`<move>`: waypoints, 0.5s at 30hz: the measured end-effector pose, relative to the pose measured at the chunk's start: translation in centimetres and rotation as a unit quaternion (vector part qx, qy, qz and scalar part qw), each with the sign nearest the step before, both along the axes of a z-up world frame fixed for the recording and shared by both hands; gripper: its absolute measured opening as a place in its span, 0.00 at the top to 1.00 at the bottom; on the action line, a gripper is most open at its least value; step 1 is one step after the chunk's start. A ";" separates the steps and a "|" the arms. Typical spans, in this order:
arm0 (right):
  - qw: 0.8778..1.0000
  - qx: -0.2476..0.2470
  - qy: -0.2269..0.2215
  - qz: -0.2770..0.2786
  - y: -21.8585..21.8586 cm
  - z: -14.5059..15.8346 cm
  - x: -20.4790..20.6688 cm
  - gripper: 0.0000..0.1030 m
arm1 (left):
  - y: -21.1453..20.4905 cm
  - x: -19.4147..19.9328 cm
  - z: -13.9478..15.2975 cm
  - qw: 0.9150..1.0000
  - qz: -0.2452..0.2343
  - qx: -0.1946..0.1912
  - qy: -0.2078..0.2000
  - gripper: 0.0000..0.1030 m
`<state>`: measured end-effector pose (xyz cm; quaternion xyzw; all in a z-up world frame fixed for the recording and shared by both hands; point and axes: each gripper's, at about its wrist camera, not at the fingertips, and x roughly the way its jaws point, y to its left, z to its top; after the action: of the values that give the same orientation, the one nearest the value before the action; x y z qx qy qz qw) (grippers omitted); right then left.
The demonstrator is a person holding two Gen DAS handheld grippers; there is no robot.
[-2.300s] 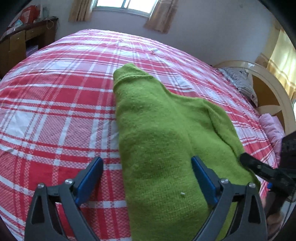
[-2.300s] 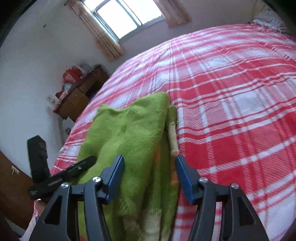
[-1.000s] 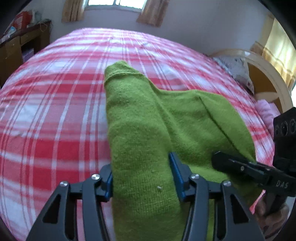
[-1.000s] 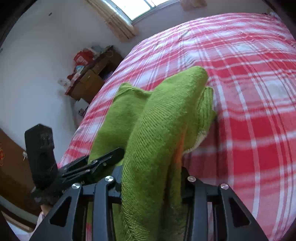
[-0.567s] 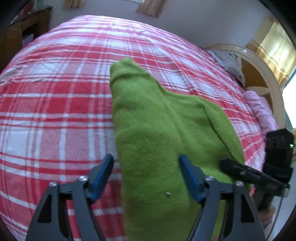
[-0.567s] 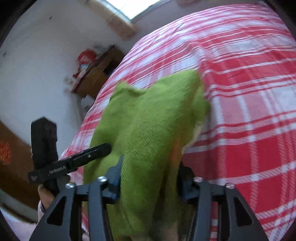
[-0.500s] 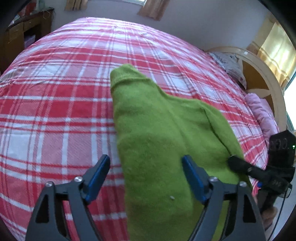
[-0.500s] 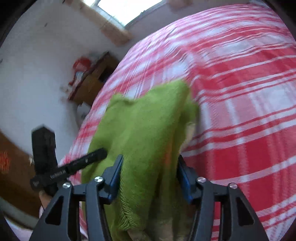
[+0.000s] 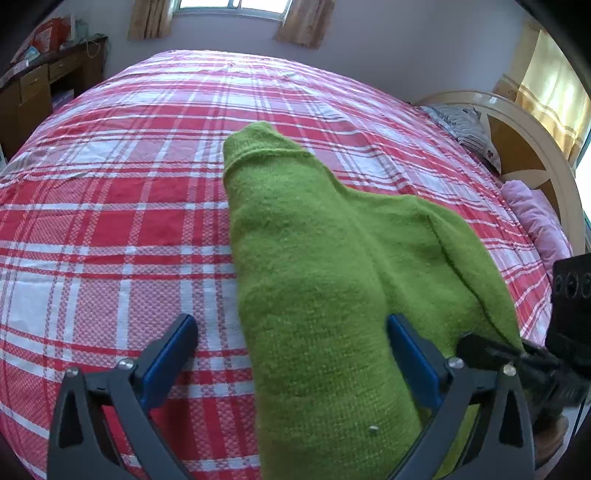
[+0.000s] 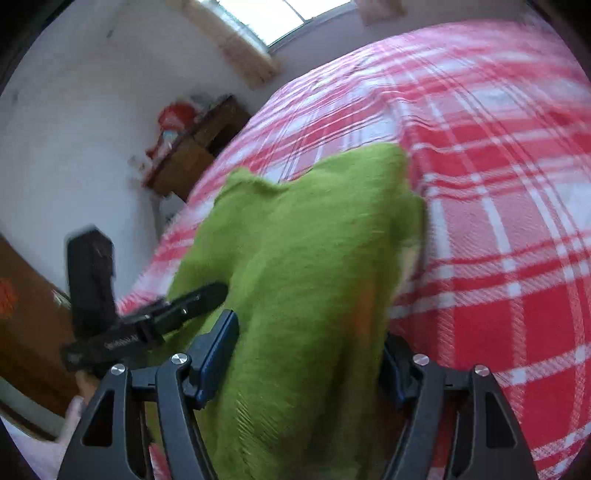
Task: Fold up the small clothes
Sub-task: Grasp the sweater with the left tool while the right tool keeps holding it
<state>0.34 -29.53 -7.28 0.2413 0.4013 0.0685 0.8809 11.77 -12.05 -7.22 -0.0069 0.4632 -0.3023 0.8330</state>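
A green knitted sweater (image 9: 317,280) lies partly folded on the red and white plaid bed (image 9: 110,206); it also shows in the right wrist view (image 10: 295,266). My left gripper (image 9: 291,354) is open, its blue pads wide apart, one on the bedsheet and one on the knit. My right gripper (image 10: 310,350) is open with a thick fold of the sweater lying between its jaws. Each gripper shows in the other's view, the right one (image 9: 517,358) at the sweater's right edge and the left one (image 10: 147,317) at its left edge.
A wooden desk (image 9: 33,85) with clutter stands at the far left wall under a curtained window (image 9: 232,3). A curved headboard (image 9: 532,147), a striped pillow (image 9: 465,125) and a pink pillow (image 9: 535,218) are at the right.
Both grippers were shut on the sweater and held it lifted a second ago. They have since opened and the sweater has dropped back onto the bed.
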 end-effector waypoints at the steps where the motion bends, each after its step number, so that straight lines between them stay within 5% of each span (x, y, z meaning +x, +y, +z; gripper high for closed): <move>1: 1.000 -0.025 0.001 0.001 0.7 0.1 0.5 0.32 | 0.0 -0.1 0.0 1.000 0.001 0.001 -0.003 0.01; 3: 0.999 -0.032 0.001 -0.008 0.9 0.0 0.8 0.35 | -0.2 -0.3 0.1 1.000 0.002 -0.001 -0.008 0.08; 6: 0.999 -0.030 -0.005 -0.019 1.0 -0.1 1.0 0.48 | -0.7 -0.9 0.4 1.000 -0.017 -0.023 -0.001 0.39; 15: 0.996 -0.078 0.000 -0.047 3.4 1.6 -0.1 0.59 | -1.0 -2.4 1.8 1.000 0.001 -0.003 -0.009 0.54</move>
<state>0.23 -26.09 -5.65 0.1906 0.3935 -0.0048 0.8993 9.32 -13.09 -5.39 -0.0072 0.4547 -0.3028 0.8375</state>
